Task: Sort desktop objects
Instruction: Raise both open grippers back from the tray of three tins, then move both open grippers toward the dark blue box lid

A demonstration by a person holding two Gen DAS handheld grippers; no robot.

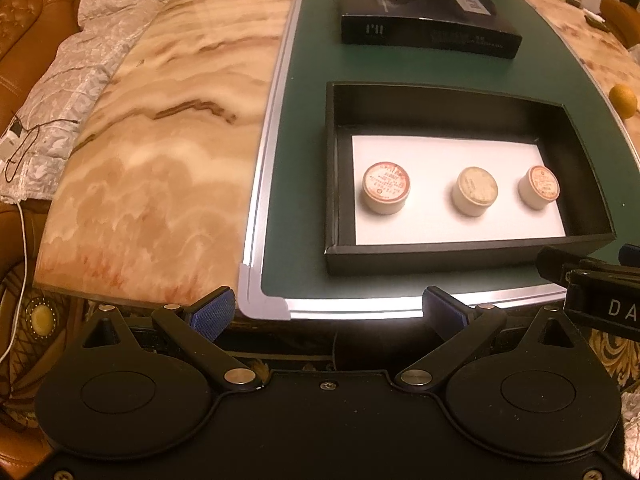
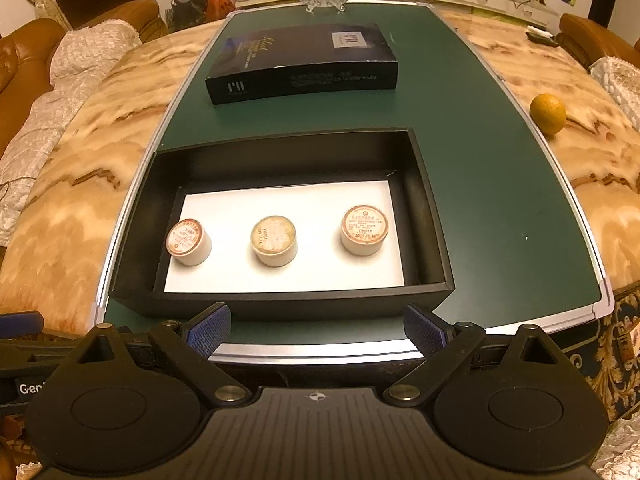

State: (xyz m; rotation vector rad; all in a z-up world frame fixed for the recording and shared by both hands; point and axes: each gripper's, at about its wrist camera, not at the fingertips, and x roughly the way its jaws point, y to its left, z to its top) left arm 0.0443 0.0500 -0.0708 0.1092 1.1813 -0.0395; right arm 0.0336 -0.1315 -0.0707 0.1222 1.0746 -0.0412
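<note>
From the left wrist camera, the left gripper (image 1: 328, 312) hangs over the near edge of the green mat (image 1: 304, 168), jaws spread wide and holding nothing. Ahead on the mat sits an open black tray (image 1: 452, 92) lined with white paper, and three small round jars (image 1: 475, 191) stand in it in a row, apart from each other. A closed dark box (image 1: 428, 20) lies beyond the tray.

From the right wrist camera, the right gripper (image 2: 318, 330) is likewise wide open and empty, just short of the tray's near wall. An orange (image 2: 547, 113) rests on the marble table (image 2: 100, 160), beside the mat's right edge.
</note>
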